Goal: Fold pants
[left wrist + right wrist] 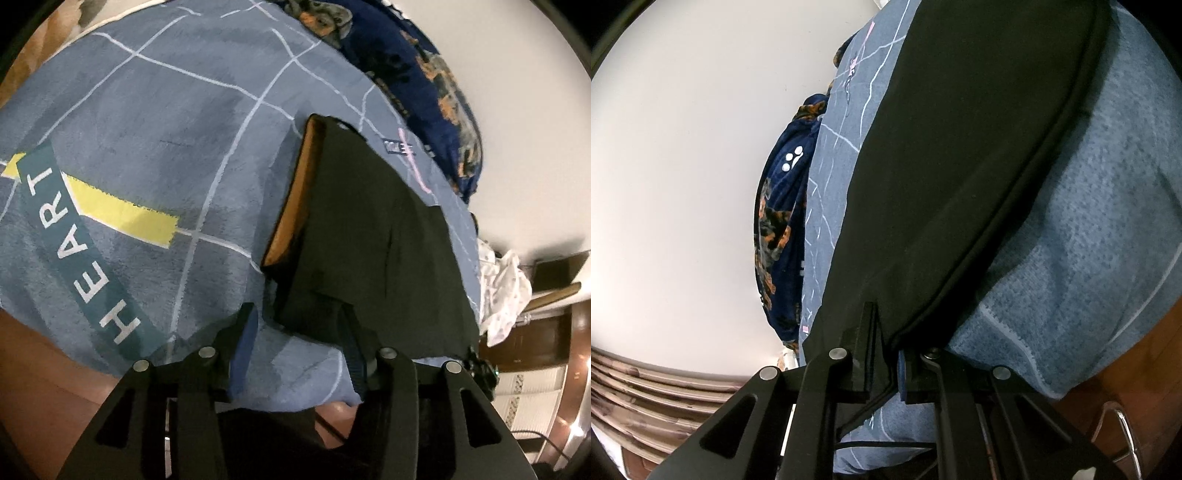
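Black pants (369, 229) lie folded on a blue bedspread (147, 110) with white lines and a "HEART" banner. A tan inner waistband shows along their left edge. In the left wrist view my left gripper (297, 314) stands open over the near end of the pants. Its right finger (351, 332) overlaps the cloth and its left finger (245, 332) is over the bedspread, with no pad pressing. In the right wrist view the pants (960, 147) stretch away from my right gripper (886, 332), which is shut on their near hemmed corner.
A dark blue patterned blanket (424, 74) is bunched along the bed's far side by a white wall (683, 147). A white cloth heap (506, 295) lies past the bed's end. Brown wood (55, 369) shows below the near bed edge, and a chrome bar (1123, 424) stands low right.
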